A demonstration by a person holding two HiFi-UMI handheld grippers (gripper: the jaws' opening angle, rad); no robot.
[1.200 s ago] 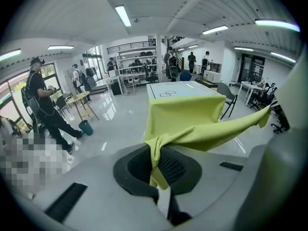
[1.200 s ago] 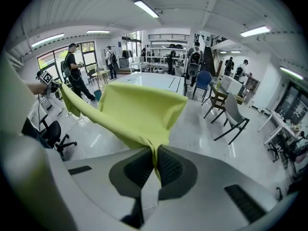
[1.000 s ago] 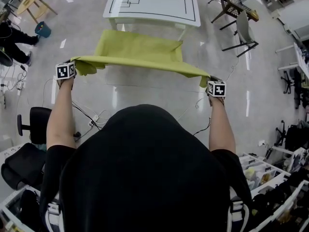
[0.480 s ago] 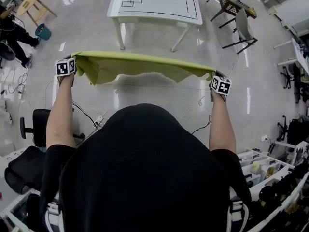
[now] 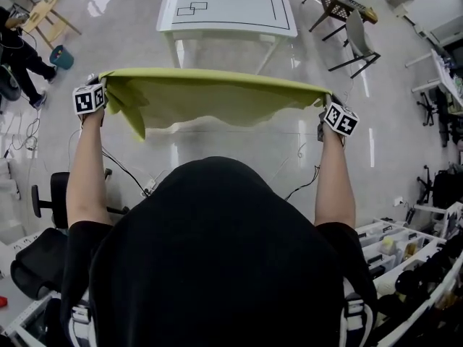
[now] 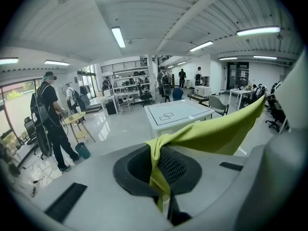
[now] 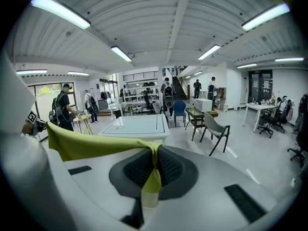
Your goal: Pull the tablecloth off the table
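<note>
No words, numbers, brand names or signs can be read anywhere in the room. The white table carries only thin black lines: 1 large rectangle following its edges and 2 small overlapping boxes near 1 corner. On the near side of that table, the left gripper bears a marker cube and the right gripper bears a second marker cube. Both cubes show black-and-white square patterns, not letters.

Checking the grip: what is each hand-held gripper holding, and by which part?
Both hold the yellow-green fabric tablecloth: the left hand-held gripper pinches one corner, the right hand-held gripper the other corner of the same edge.
</note>
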